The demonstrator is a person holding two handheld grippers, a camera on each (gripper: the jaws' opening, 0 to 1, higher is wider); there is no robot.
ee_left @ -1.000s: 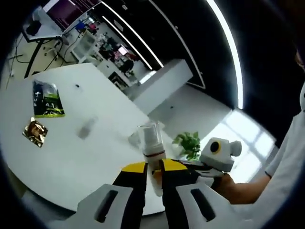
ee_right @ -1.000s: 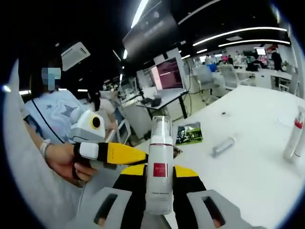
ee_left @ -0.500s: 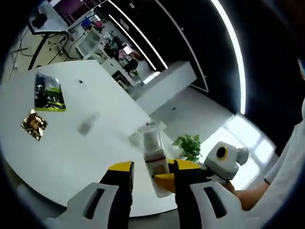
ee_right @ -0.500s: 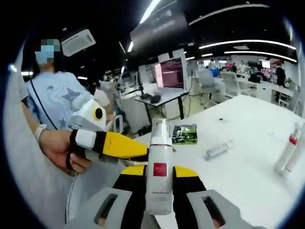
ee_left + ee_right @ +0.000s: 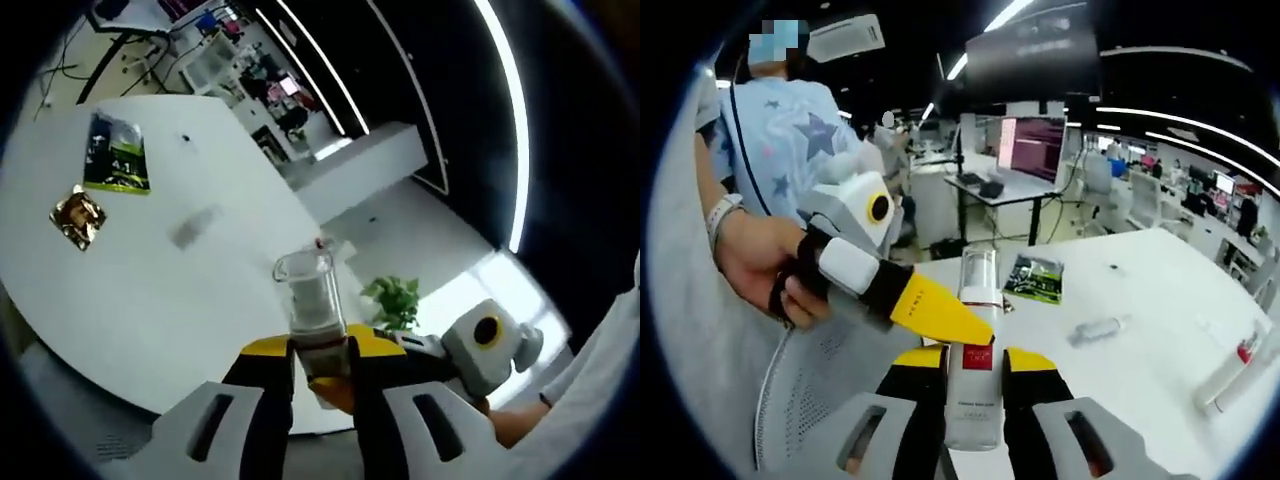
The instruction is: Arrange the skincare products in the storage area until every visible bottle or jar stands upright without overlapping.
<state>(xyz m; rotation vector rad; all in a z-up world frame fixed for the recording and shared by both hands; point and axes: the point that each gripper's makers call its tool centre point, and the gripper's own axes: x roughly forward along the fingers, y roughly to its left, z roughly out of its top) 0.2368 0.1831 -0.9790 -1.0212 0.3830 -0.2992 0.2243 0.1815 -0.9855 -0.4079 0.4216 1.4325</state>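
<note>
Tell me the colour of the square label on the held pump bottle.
Red, clearest in the right gripper view on the white pump bottle.

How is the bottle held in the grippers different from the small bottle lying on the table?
The pump bottle stands upright between the fingers; the small bottle lies on its side on the table. The pump bottle is white with a red label; the small bottle looks clear and unlabelled. Both are slim.

A white table (image 5: 150, 300) carries a green packet (image 5: 117, 166) and a gold sachet (image 5: 78, 216) toward one edge, with a clear bottle (image 5: 1097, 328) lying flat farther in. Two white bottles (image 5: 1230, 372), seemingly upright, stand together near another edge.
</note>
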